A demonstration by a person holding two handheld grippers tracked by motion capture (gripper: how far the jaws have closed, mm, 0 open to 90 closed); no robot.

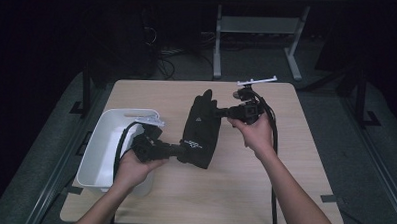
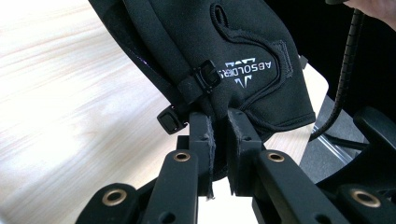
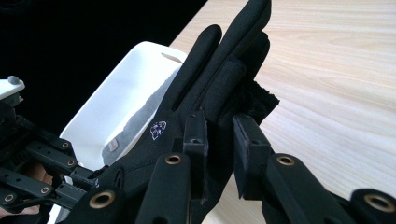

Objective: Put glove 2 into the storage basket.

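A black glove (image 1: 202, 129) with white lettering hangs stretched above the wooden table (image 1: 295, 160), gripped at both ends. My left gripper (image 1: 185, 152) is shut on its cuff edge; in the left gripper view the pads (image 2: 204, 135) pinch the cuff of the glove (image 2: 243, 42) beside a small black clip (image 2: 198, 81). My right gripper (image 1: 221, 112) is shut on the finger end; in the right gripper view the glove's fingers (image 3: 219, 70) rise between the jaws of the right gripper (image 3: 219, 140). My left gripper (image 3: 42, 172) also shows at that view's lower left.
A white bin (image 1: 97, 148) stands at the table's left edge, just behind my left hand, and appears again as the bin (image 3: 126, 93) behind the glove. A desk frame (image 1: 218, 47) stands on the floor beyond the table.
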